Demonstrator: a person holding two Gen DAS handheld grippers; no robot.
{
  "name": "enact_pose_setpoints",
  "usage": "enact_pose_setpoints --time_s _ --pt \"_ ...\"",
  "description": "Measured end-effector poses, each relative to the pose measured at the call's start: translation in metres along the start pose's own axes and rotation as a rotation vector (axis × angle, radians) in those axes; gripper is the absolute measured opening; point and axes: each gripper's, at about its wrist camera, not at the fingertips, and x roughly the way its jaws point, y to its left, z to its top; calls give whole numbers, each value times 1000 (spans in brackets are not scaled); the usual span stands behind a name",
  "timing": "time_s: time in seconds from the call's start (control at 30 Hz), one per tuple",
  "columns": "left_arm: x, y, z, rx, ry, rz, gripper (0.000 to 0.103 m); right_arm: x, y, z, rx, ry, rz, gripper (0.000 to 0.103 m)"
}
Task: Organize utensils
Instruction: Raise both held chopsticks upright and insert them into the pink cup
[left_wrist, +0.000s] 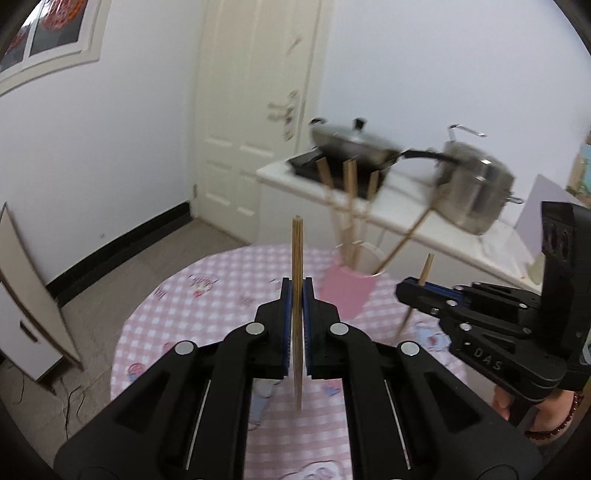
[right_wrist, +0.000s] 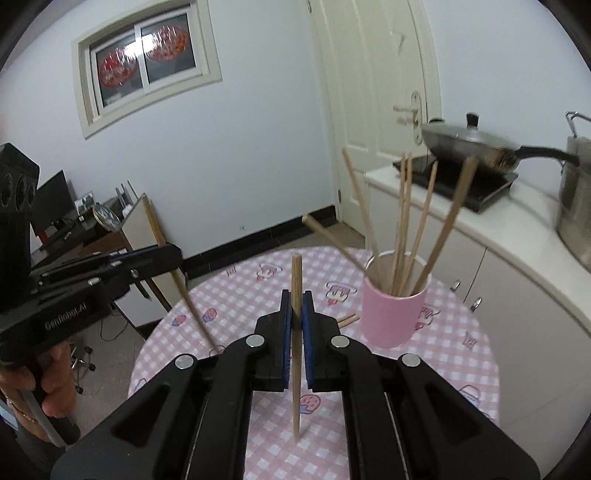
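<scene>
In the left wrist view my left gripper (left_wrist: 297, 291) is shut on a wooden chopstick (left_wrist: 297, 251) that stands upright above the pink checked table (left_wrist: 192, 306). My right gripper (right_wrist: 296, 297) is shut on a second upright chopstick (right_wrist: 296, 273). A pink cup (right_wrist: 391, 314) with several chopsticks (right_wrist: 402, 221) leaning in it stands on the table ahead and to the right. Each view shows the other gripper beside it with its chopstick: the right gripper (left_wrist: 410, 291) and the left gripper (right_wrist: 170, 256). Two more chopsticks (right_wrist: 348, 320) lie on the cloth by the cup's left side.
Behind the table runs a white counter (left_wrist: 406, 221) with a lidded wok (left_wrist: 351, 144) on a black cooker and a steel pot (left_wrist: 476, 188). A white door (left_wrist: 251, 110) stands beyond. A low cabinet (left_wrist: 22, 314) is at the left. A hand (right_wrist: 51, 373) holds the left gripper.
</scene>
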Motion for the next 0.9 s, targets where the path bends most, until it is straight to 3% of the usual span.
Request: enact_pose_setpoints --time_s 0.27,0.47,0.9 --pt "-9 -50 27 32 -79 -70 5 -48 -18 23 -20 -114 -56 4" --pt "1 -79 49 43 -114 -90 5 -58 -35 41 -37 -161 -108 4" --pt "29 -94 97 -1 -250 -26 5 -58 -70 78 -61 -259 -227 4"
